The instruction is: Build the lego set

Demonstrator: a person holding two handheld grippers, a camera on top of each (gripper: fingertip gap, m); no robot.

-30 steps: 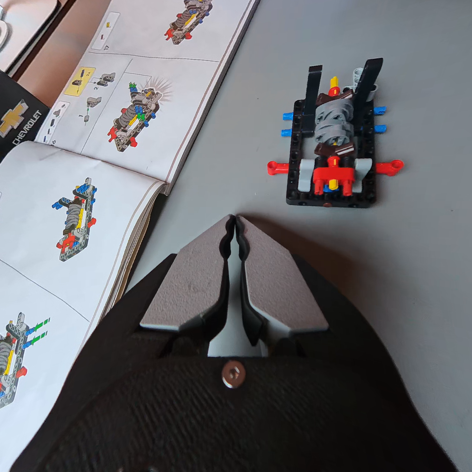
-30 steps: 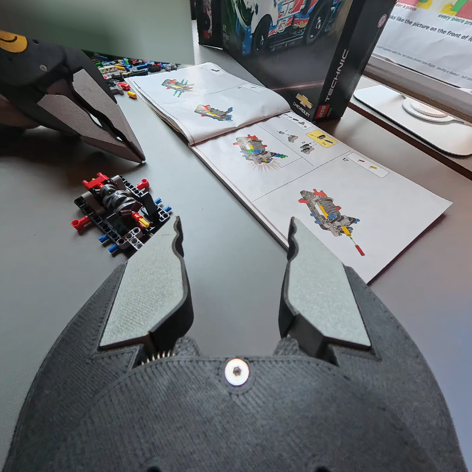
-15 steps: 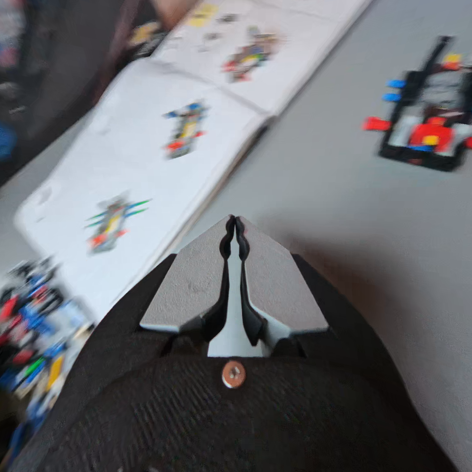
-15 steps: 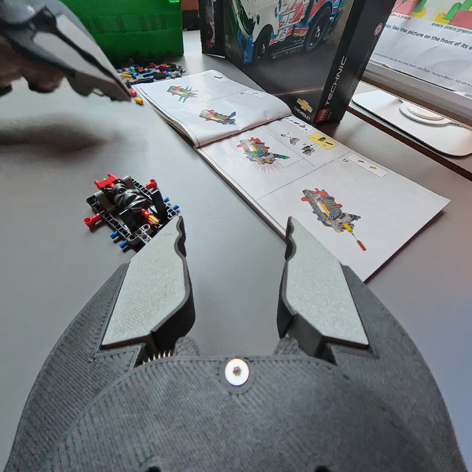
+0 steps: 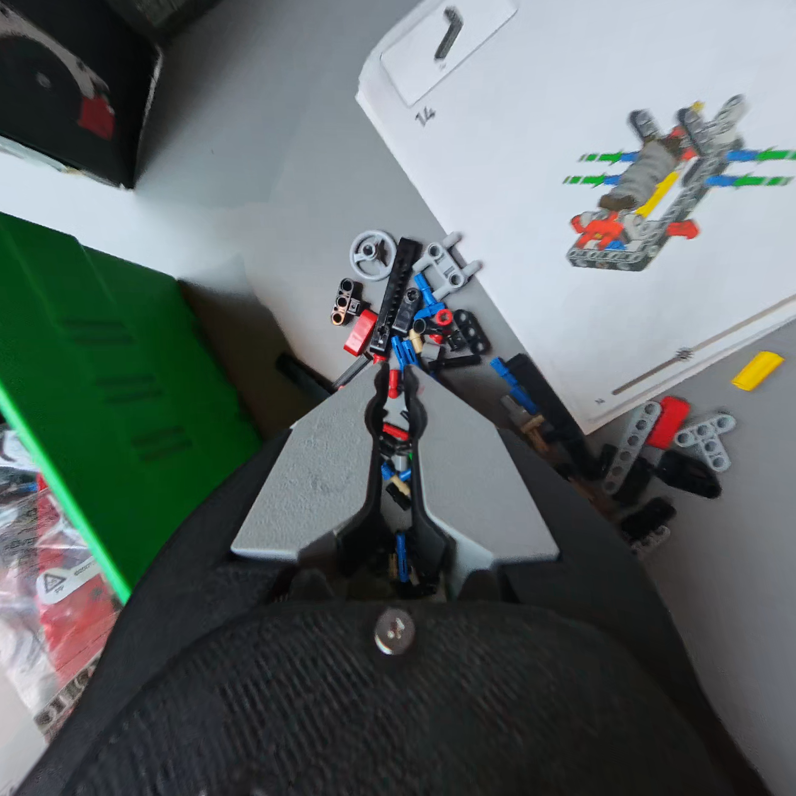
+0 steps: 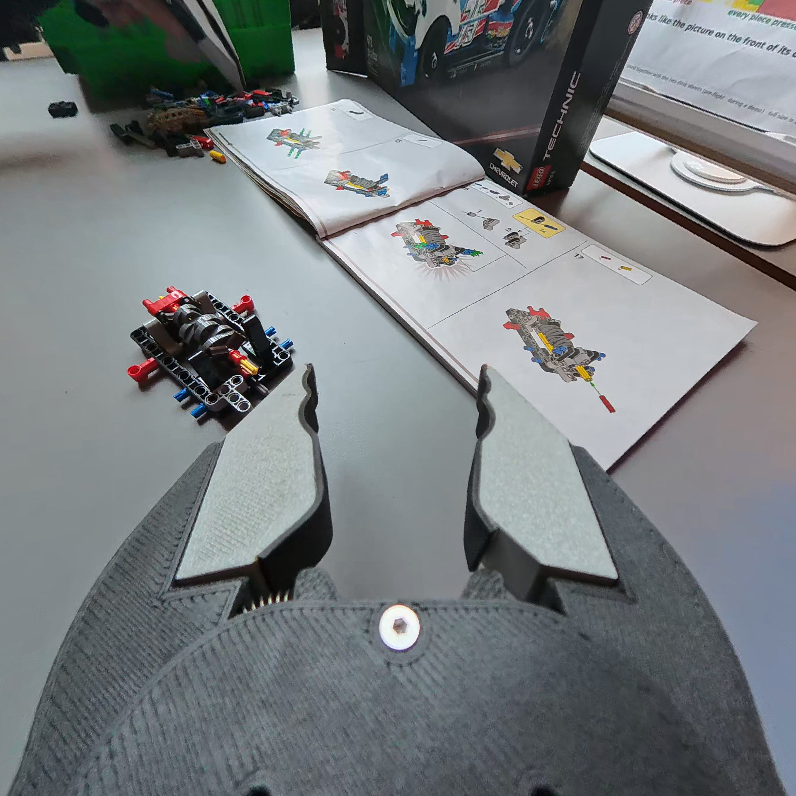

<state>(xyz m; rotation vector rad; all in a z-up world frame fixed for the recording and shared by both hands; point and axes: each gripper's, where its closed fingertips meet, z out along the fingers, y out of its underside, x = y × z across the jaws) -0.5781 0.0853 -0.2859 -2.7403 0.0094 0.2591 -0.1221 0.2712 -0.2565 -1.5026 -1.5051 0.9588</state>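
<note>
My left gripper [image 5: 392,379] hangs just over a pile of loose Lego pieces [image 5: 409,310] beside the open manual [image 5: 603,129]. Its jaws stand a narrow slit apart, and a small red pin [image 5: 393,384] shows in the slit at the tips; I cannot tell whether it is pinched. In the right wrist view this gripper [image 6: 234,73] is a blur above the same pile [image 6: 206,107]. My right gripper [image 6: 396,374] is open and empty, low over the grey table. The part-built black frame with red, blue and yellow pins [image 6: 206,344] lies just left of and beyond its left finger.
A green bin [image 5: 107,366] and a plastic bag [image 5: 43,581] stand left of the pile. More grey, red and black pieces [image 5: 646,452] and a yellow piece [image 5: 756,370] lie by the manual's corner. The set's box [image 6: 495,86] stands behind the manual [image 6: 430,241]. Left tips to right tips: about 50 centimetres. The yellow piece [image 5: 756,370] lies some 15 centimetres from my left tips, 35 centimetres from my right tips. Seen from the right wrist view [image 6: 216,152] as well.
My left gripper has swung left, away from the black frame and across the manual to the loose pile, and its jaws have parted slightly. My right gripper has barely moved and stays open.
</note>
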